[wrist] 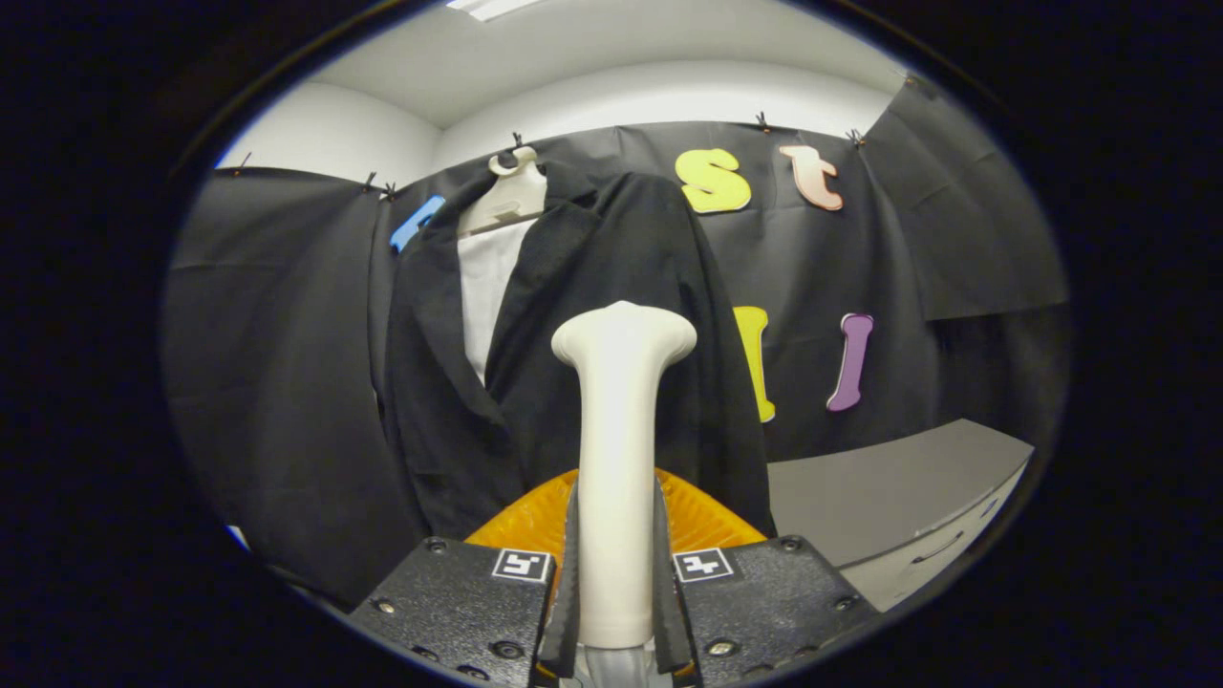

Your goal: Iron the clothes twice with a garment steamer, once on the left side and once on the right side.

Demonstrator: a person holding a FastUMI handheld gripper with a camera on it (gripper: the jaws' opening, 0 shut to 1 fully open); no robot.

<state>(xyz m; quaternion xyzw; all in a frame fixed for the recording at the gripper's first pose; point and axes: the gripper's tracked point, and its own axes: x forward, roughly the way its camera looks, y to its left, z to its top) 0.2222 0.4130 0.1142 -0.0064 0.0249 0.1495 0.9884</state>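
Note:
A cream-white garment steamer (619, 430) stands upright between my fingers, its flared head at the top. My gripper (616, 583) is shut on the steamer's handle, both pads pressing its sides. Beyond it a black jacket (611, 315) hangs on a white hanger (511, 191) against the booth wall, open at the front over a white shirt (485, 287). The steamer head sits in front of the jacket's right front panel; whether it touches the cloth I cannot tell.
An orange ribbed object (535, 521) lies just beyond the fingers, below the jacket's hem. A grey cabinet (889, 487) with a drawer handle stands to the right of the jacket. Black cloth covers the walls behind and to the left.

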